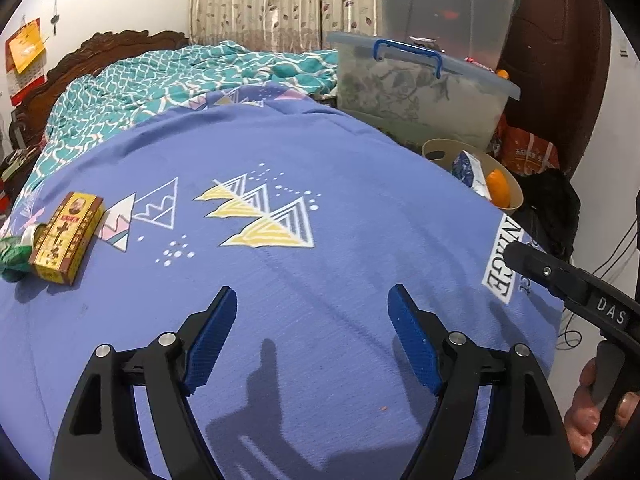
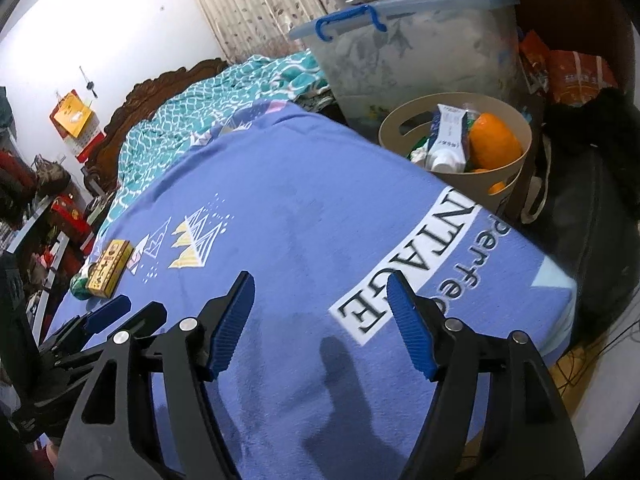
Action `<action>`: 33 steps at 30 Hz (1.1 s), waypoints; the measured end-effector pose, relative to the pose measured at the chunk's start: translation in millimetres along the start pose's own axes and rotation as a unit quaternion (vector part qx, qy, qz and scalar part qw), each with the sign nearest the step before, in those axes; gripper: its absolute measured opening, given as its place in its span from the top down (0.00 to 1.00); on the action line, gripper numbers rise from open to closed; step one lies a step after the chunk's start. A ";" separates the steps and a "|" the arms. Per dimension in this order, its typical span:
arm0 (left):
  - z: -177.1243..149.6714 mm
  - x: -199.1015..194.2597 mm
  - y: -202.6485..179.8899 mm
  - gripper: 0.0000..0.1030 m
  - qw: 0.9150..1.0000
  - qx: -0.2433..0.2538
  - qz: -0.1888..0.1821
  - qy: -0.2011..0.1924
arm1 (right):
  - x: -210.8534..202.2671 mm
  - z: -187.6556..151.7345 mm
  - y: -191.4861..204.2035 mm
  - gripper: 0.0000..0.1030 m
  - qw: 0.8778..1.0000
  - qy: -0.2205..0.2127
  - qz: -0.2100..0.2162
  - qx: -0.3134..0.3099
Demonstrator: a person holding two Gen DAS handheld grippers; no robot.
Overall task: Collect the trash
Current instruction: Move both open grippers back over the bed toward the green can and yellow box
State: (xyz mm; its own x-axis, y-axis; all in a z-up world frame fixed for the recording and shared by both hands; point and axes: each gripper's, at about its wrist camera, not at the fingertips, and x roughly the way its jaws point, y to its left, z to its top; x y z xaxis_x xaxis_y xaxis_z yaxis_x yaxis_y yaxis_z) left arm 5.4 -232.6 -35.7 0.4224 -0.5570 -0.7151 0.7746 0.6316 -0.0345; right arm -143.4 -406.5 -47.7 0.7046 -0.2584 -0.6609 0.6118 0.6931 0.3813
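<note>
The trash still on the bed is a small yellow and brown box [image 1: 68, 236] with red characters on its top, lying flat on the purple bedsheet [image 1: 320, 320]. A crumpled green wrapper [image 1: 14, 258] with a bit of silver foil touches the end of the box, on the side far from the basket.

You see the beige round basket [image 2: 516, 168] just beside the edge of the bed, well apart from the box, across the whole printed sheet. Inside the basket there is a white and blue carton [image 2: 450, 140], an orange piece like fruit peel [image 2: 494, 140] and some white crumpled paper. Behind the basket stands a clear plastic storage bin [image 2: 420, 64] with a blue handle clip; what is in it you cannot tell through the cloudy wall.

Your left tongs [image 1: 312, 312] are spread and hold nothing; they hover over the bare sheet, between the box and the basket. Your right tongs [image 2: 320, 304] are also spread and empty, over the printed word on the sheet, nearer to the basket.
</note>
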 end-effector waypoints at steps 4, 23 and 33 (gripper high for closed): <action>-5.9 1.7 8.9 0.28 1.000 -0.009 0.006 0.001 | 5.8 -4.7 7.9 0.32 1.000 0.014 0.006 -0.001; -17.4 -2.4 46.4 0.28 0.998 -0.047 0.038 0.006 | 31.4 -16.3 42.1 0.32 0.998 0.059 0.026 -0.023; -27.1 -13.0 78.0 0.28 0.995 -0.088 0.049 0.004 | 45.4 -27.9 68.6 0.32 0.995 0.083 0.038 -0.049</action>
State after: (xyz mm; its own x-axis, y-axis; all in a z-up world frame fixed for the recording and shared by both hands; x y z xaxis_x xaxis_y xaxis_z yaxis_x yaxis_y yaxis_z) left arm 47.6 -161.4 -48.0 0.4869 -0.4842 -0.7269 0.6356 0.7673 -0.0854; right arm -79.5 -351.9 -69.5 0.6737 -0.0936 -0.7330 0.5156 0.7702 0.3755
